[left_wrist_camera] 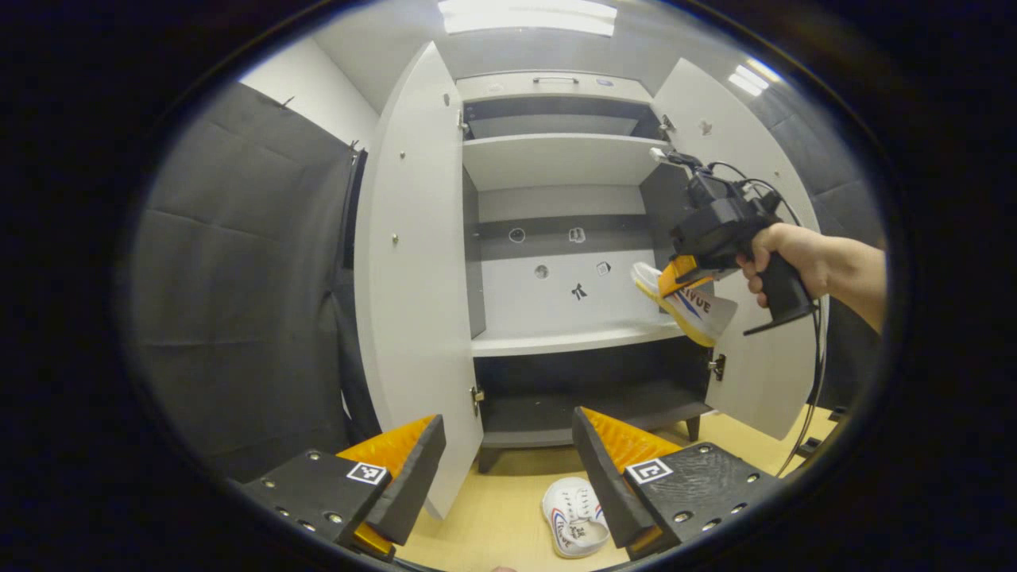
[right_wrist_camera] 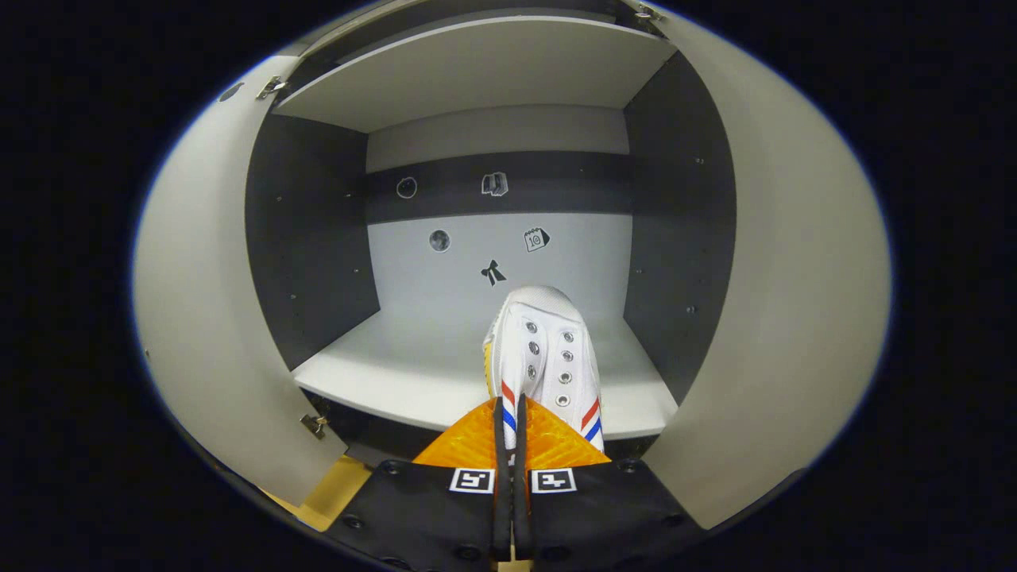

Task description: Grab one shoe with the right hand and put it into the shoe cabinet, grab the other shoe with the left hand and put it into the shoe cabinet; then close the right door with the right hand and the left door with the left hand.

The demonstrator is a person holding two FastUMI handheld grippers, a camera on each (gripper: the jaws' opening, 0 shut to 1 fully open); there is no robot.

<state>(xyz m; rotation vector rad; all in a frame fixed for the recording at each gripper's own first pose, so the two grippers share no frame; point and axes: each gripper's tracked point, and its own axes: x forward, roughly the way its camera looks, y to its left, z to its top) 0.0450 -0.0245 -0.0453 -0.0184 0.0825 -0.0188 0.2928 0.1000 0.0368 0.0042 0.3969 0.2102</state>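
The shoe cabinet [left_wrist_camera: 556, 238] is seen with both doors swung wide, the left door [left_wrist_camera: 413, 262] and the right door [left_wrist_camera: 763, 349] standing open on either side of the pale shelves. In the left gripper view, the right claw [left_wrist_camera: 690, 278] is held by a hand [left_wrist_camera: 783, 250] at the cabinet's right side, and a white shoe [left_wrist_camera: 685, 302] with a yellow sole is carried in it, heel toward the camera, just above the front right edge of the middle shelf [left_wrist_camera: 572, 338]. Dark letters are printed on the shoe's heel; they appear to read "IVUE", though the start of the word is hidden by the claw.

In the right gripper view, the right claw's fingers are pressed together on the shoe's rear edge, and the toe [right_wrist_camera: 536, 306] is pointed into the middle compartment, over the shelf board. Red and blue stripes and a row of eyelets are shown on the upper. Small stickers are seen on the cabinet's back panel [right_wrist_camera: 500, 238], among them a calendar-like one marked "10" and a bow shape.

The left claw [left_wrist_camera: 508, 469] is spread wide, with nothing between its fingers. The second shoe [left_wrist_camera: 574, 516] is left lying on the wooden floor [left_wrist_camera: 493, 508] in front of the cabinet, just beside the claw's right-hand finger in the picture. Its inner print is too small to be read.
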